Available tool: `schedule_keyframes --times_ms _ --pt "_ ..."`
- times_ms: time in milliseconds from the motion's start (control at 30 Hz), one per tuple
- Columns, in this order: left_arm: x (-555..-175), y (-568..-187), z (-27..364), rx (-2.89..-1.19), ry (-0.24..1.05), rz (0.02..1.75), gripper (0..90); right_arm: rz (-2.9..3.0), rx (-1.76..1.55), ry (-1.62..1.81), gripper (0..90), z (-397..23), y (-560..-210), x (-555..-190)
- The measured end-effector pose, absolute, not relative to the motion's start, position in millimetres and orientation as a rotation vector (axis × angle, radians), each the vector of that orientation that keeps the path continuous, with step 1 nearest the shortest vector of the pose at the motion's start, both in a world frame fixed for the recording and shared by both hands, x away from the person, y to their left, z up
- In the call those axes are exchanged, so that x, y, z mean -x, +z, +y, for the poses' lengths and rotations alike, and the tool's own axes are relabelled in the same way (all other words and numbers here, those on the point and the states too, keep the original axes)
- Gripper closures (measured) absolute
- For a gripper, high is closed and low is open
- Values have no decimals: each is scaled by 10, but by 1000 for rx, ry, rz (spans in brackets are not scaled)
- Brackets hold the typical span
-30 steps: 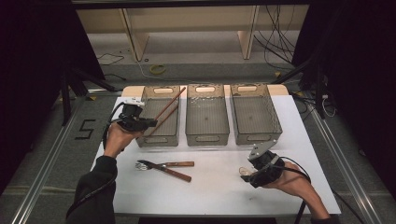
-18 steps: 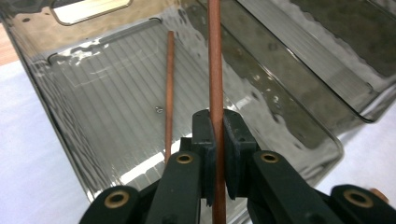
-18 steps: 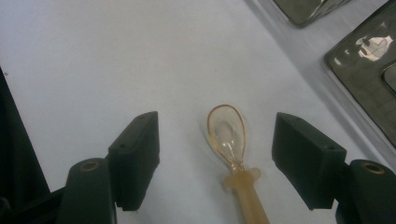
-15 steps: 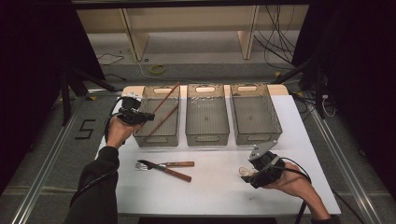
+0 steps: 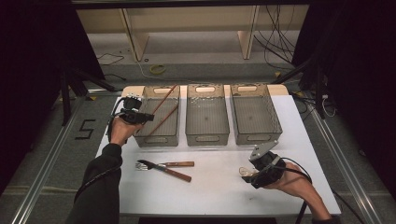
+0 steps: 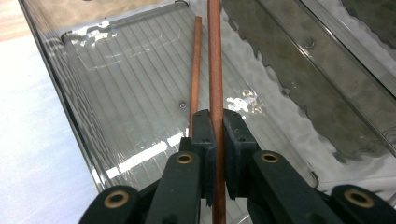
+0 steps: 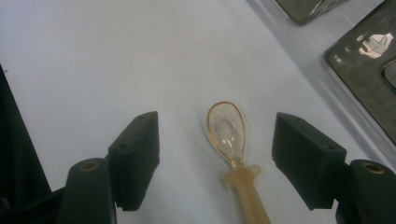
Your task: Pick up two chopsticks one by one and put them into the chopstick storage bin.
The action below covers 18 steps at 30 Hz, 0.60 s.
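White tabletop (image 5: pixel 215 186), dim room, pale shelving behind.

Item 1: three clear plastic bins in a row at the far edge: left bin (image 5: pixel 159 135), middle bin (image 5: pixel 207 133), right bin (image 5: pixel 254 130). The middle and right bins look empty.

Item 2: left tongs (image 6: pixel 218 135), clamped tight on a reddish-brown chopstick (image 6: pixel 215 70), held over the left bin. A second chopstick (image 6: pixel 196 65) already lies inside, just beside the held one.

Item 3: right tongs (image 7: pixel 215 154), jaws spread wide, gripping nothing, low over a translucent amber spoon (image 7: pixel 229 135) that lies flat on the tabletop between them.

Item 4: a fork (image 5: pixel 163 164) and a knife (image 5: pixel 166 170), wooden-handled, lying crossed near the front centre.

Risks, as judged: if released while tilted, the held chopstick may catch on the bin wall and tip out. The spoon, thin and flat, may slide or flip when the jaws close.
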<state>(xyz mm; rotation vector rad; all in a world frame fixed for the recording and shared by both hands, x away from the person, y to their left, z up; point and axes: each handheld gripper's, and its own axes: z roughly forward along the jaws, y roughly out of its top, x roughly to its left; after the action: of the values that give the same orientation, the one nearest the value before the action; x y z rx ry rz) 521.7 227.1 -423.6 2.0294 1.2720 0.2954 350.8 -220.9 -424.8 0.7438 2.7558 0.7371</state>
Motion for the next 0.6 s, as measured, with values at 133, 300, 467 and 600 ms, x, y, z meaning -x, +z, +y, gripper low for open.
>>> schedule_keyframes --times_ms 133,300,467,600 --pt "-5238 -4265 2269 -2034 291 1288 836 2755 -746 735 330 -2209 -4251 -3510" --pt "-5254 -4297 2291 -2000 301 1321 783 2754 -744 737 330 -2217 -4245 -3507" --pt "-5211 -4231 2285 -1989 294 1298 631 2750 -753 736 330 -2231 -4242 -3511" --pt "-5100 -4164 2264 -1973 279 1250 514 2745 -755 739 329 -2250 -4230 -3513"
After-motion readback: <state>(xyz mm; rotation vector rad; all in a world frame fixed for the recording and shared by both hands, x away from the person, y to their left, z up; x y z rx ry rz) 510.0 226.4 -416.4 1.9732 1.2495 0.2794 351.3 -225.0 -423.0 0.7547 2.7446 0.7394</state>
